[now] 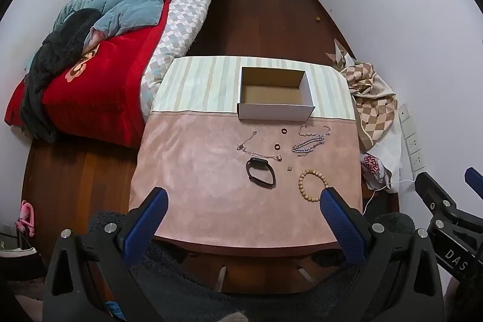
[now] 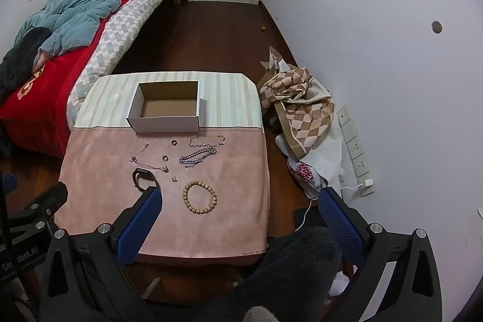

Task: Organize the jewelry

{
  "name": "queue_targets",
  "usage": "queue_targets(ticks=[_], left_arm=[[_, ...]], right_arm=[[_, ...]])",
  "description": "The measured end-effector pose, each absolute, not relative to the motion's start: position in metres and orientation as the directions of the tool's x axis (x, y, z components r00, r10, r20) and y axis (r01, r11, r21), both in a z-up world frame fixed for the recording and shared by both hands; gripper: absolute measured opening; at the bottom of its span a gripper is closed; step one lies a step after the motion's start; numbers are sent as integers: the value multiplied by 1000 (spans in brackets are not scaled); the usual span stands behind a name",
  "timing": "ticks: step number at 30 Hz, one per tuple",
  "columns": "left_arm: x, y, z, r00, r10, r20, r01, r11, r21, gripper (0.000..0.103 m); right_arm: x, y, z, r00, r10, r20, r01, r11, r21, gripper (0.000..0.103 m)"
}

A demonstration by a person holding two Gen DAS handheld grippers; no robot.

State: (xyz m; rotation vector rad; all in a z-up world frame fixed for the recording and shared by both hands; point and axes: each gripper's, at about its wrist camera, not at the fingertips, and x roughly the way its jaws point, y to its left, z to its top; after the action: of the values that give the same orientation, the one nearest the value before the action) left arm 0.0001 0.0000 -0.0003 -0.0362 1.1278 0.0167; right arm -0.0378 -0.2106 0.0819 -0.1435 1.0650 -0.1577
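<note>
1. On the pink tabletop [image 2: 90,201], near the edge facing the person: wooden bead bracelet [image 2: 199,198], lying flat. Light, rigid beads, likely on a slack cord; pinch across 1 side of the ring.
2. Black band [image 1: 261,172]: an oval loop, long axis running from near right to far left. Probably springy and grippy.
3. Silver chains [image 1: 308,144]: limp, snag-prone; lift at a bunched part.
4. Open cardboard box [image 1: 276,110] beyond, long axis crosswise.
5. Left claw [image 1: 244,219], right claw [image 2: 238,219]: both spread wide, holding nothing, above the near edge.
</note>
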Motion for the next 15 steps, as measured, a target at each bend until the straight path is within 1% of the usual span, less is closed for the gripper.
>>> queue_targets(ticks=[15], left_arm=[[2, 3, 7, 430, 0, -903, -37, 999, -17, 103]], right_arm=[[-37, -209, 83, 473, -180, -862, 50, 983, -178, 103]])
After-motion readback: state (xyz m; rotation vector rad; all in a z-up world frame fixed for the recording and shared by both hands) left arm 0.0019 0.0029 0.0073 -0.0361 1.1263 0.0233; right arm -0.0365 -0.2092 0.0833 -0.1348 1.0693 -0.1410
